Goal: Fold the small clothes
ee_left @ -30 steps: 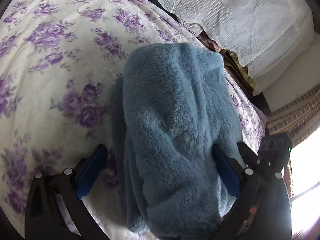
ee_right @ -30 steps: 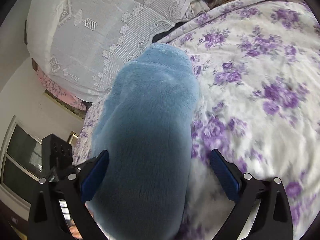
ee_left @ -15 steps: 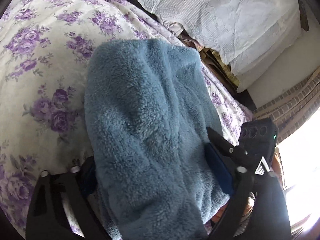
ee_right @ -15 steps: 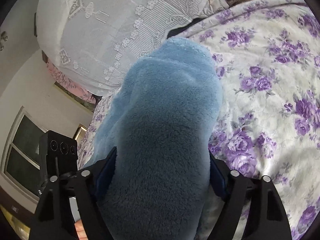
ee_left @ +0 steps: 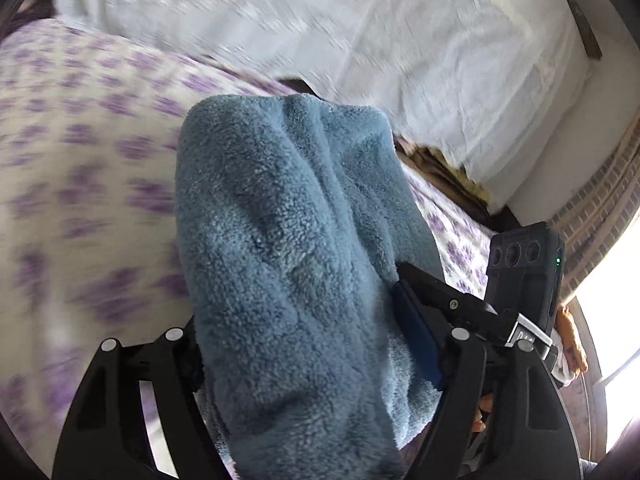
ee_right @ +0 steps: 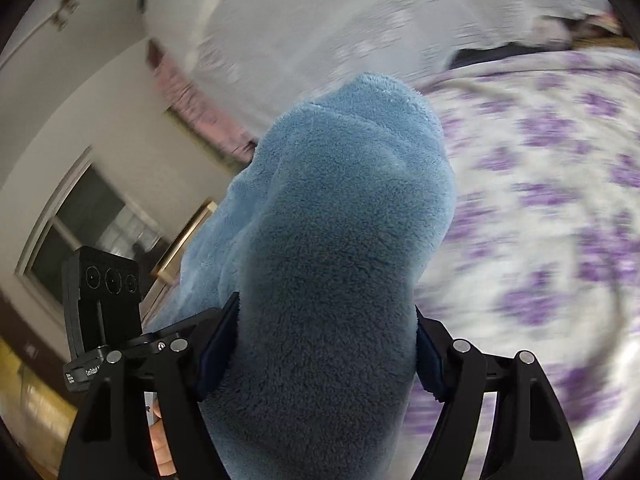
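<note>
A blue fleece garment (ee_left: 288,240) is folded into a thick bundle and held off the floral bedspread (ee_left: 80,184). My left gripper (ee_left: 308,344) is shut on its near end, the blue pads pressed into both sides. My right gripper (ee_right: 320,352) is shut on the same garment (ee_right: 340,220) from the other side. Each view shows the other gripper beside the bundle: the right one in the left wrist view (ee_left: 524,280) and the left one in the right wrist view (ee_right: 104,304). The fleece hides most of the fingertips.
A white lace-covered bolster (ee_left: 400,40) lies along the bed's far edge, with a brick wall (ee_left: 600,208) and bright window to the right. In the right wrist view a window (ee_right: 88,232) and a wooden frame (ee_right: 184,240) stand off the bed's left side.
Both grippers closed from open onto the garment and lifted it off the bed. The views have tilted up toward the bolster, and the background is blurred with motion.
</note>
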`<state>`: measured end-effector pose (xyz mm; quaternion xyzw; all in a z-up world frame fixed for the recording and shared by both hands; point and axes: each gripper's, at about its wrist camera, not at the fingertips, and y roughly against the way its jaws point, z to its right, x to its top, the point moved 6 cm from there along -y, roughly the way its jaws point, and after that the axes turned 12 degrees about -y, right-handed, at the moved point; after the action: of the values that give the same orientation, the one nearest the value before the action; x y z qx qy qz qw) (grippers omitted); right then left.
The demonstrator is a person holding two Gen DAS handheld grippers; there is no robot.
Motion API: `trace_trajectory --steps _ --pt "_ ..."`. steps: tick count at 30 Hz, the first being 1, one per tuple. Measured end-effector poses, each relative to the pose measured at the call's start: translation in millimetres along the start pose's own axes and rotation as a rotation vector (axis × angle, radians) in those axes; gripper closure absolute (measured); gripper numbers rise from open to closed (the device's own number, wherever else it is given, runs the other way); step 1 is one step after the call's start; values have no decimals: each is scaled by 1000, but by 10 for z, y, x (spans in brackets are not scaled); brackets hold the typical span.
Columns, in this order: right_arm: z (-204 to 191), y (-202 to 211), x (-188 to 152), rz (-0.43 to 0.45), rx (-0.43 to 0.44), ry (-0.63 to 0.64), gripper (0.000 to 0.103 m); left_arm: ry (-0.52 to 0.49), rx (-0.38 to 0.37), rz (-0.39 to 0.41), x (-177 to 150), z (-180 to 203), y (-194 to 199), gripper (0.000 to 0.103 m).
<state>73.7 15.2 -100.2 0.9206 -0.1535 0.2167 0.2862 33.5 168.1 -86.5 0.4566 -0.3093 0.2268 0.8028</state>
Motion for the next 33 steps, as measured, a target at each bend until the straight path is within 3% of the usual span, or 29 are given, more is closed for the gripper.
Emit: trace_trajectory --steps 6,14,22,29,33 --pt "-926 -433 -319 -118 77 91 26 70 107 99 -161 -441 1064 29" --pt "-1727 -1099 -883 -257 153 125 26 168 237 163 -501 -1026 1957 29" --pt "-2049 -1646 -1271 -346 159 132 26 283 308 208 -865 -1669 2411 29" --pt "-2191 -2072 -1599 -399 137 179 26 384 323 247 -1165 -2110 2512 29" --pt "-2063 -2344 -1799 -420 61 222 25 461 352 203 -1479 -2358 2353 29"
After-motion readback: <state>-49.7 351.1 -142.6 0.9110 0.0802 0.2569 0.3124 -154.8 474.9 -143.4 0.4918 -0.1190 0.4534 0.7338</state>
